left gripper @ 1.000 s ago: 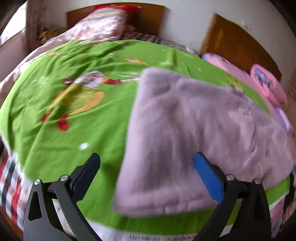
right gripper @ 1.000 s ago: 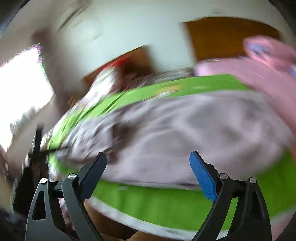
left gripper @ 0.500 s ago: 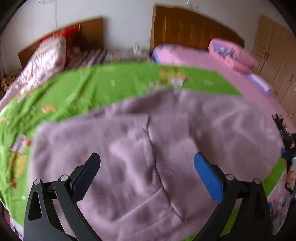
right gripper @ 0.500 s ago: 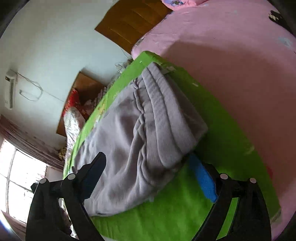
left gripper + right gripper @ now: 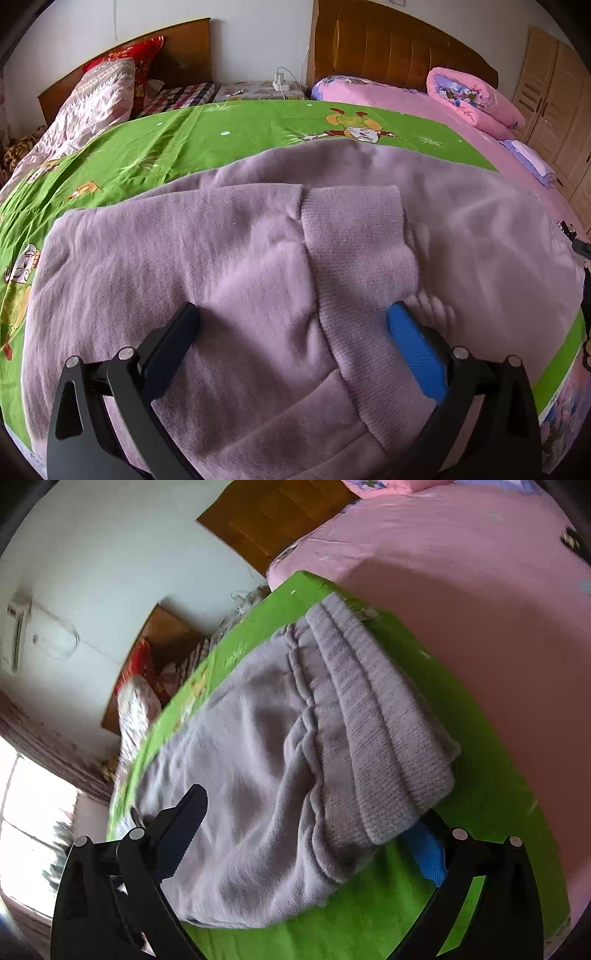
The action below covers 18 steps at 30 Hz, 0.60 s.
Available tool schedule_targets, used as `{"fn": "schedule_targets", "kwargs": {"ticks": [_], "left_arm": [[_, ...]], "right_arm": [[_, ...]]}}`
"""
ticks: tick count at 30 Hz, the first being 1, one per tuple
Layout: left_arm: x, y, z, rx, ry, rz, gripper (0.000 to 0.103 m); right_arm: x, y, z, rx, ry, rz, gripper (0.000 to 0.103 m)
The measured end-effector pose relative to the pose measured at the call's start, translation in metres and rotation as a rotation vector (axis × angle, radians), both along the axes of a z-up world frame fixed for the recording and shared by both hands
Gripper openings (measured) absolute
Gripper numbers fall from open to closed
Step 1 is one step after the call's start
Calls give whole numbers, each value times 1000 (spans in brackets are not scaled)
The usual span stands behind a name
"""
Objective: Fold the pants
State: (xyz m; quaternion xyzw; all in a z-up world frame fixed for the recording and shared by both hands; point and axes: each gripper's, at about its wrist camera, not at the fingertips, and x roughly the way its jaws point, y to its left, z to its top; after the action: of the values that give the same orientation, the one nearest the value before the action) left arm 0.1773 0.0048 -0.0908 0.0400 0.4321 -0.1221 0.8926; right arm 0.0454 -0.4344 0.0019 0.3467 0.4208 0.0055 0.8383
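The lilac fleece pants (image 5: 258, 266) lie folded over on the green cartoon bedsheet (image 5: 221, 136). A ribbed cuff (image 5: 354, 236) lies on top in the left wrist view. My left gripper (image 5: 291, 325) is open, its fingers resting on the fabric either side of the cuff. In the right wrist view the pants (image 5: 258, 775) show their ribbed waistband (image 5: 376, 716) at the near right corner. My right gripper (image 5: 306, 819) is open; its blue finger (image 5: 424, 849) sits under the waistband corner, its black finger (image 5: 184, 819) over the fabric.
A pink bed (image 5: 424, 107) with a rolled pink quilt (image 5: 472, 99) adjoins on the right, wooden headboards (image 5: 388, 48) and a wardrobe (image 5: 554, 85) behind. Patterned pillows (image 5: 103, 92) lie at the far left. The sheet's near edge (image 5: 561, 369) drops off.
My left gripper has swung right and lowered onto the pants above the cuff. My right gripper has moved in close to the waistband corner, with its blue finger going under the edge.
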Motion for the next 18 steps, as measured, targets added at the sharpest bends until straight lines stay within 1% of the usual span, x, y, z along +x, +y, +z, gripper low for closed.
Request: {"fn": "schedule_targets", "kwargs": {"ticks": [1,2,4,5,6,8,11,13,14,15,16,17,18], "left_arm": [[0,0,0,-1,0,1,102],[0,0,0,1,0,2,102],[-1,-1,0,8,-3,8,102],[-1,-1,-1,10,-3,9,102],[-1,-1,0,9,-3,9,102],[-1,-2,0,13,-3,5,102],[-1,-6,1,35,-1,-16,102],[-2,-3,6,19,11,-32,101],[-5,2,12,-13,10,-37,101],[-14,15,24,-87,-28,-37,101],[-20,27,34,-138,-65,-32,101],[-27,39,44,-178,-99,-19,101],[-33,54,55,-209,-134,6,101]], "right_arm": [[2,5,1,-37,-1,11,89],[0,11,3,-93,3,25,83],[-5,11,3,-130,5,34,73],[-6,8,1,-102,-5,28,58],[-4,4,-2,-71,-14,17,46],[-4,-8,-9,24,-66,-15,43],[-14,-7,-3,68,-159,-49,40],[-28,-5,11,120,-289,-93,38],[-31,-1,22,119,-333,-109,37],[-30,5,32,99,-359,-108,37],[-28,16,47,52,-386,-95,36],[-23,37,68,-28,-413,-60,36],[-18,55,83,-83,-435,-23,35]]}}
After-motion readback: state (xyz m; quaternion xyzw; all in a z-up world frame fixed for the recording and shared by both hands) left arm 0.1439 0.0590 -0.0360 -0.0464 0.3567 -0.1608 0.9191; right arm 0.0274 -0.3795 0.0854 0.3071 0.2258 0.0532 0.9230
